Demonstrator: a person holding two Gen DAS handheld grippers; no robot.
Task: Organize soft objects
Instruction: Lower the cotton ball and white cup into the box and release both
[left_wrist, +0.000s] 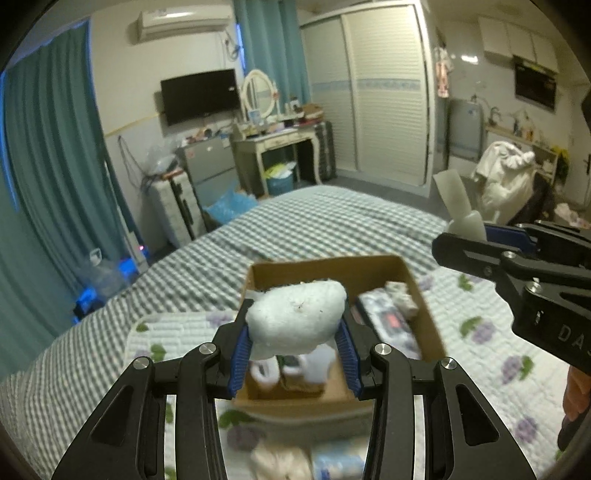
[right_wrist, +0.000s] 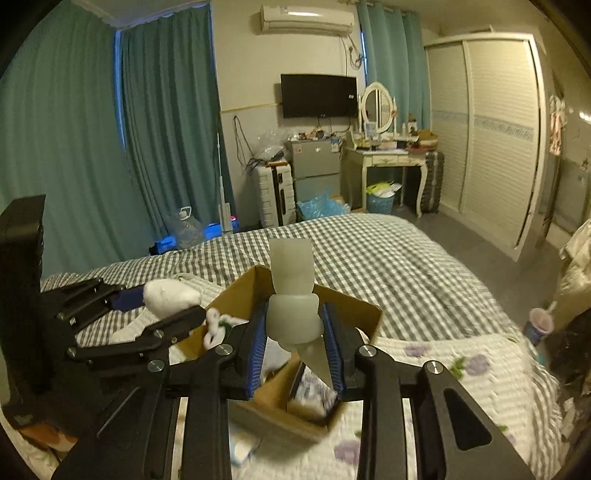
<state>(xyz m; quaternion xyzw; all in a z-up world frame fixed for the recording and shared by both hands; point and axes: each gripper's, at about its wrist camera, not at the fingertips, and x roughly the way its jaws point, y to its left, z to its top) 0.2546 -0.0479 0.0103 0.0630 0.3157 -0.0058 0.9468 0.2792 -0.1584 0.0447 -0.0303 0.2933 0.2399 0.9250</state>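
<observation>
Left gripper (left_wrist: 295, 332) is squeezing a pale blue plush lump (left_wrist: 297, 319) between its blue pads (left_wrist: 242, 349), holding it over the open cardboard box (left_wrist: 424, 306). Right gripper (right_wrist: 295, 339) is pinching a translucent whitish soft piece (right_wrist: 293, 317), its flared top sticking up above the fingers, also above the box. Inside the box are lying white soft items (left_wrist: 266, 371) and a patterned packet (left_wrist: 391, 323). The box is sitting on a floral quilt (left_wrist: 480, 350) spread over the checked bed (left_wrist: 314, 221).

Left hand-held gripper (left_wrist: 295, 332) and right hand-held gripper (right_wrist: 295, 332) both clamped, side by side
</observation>
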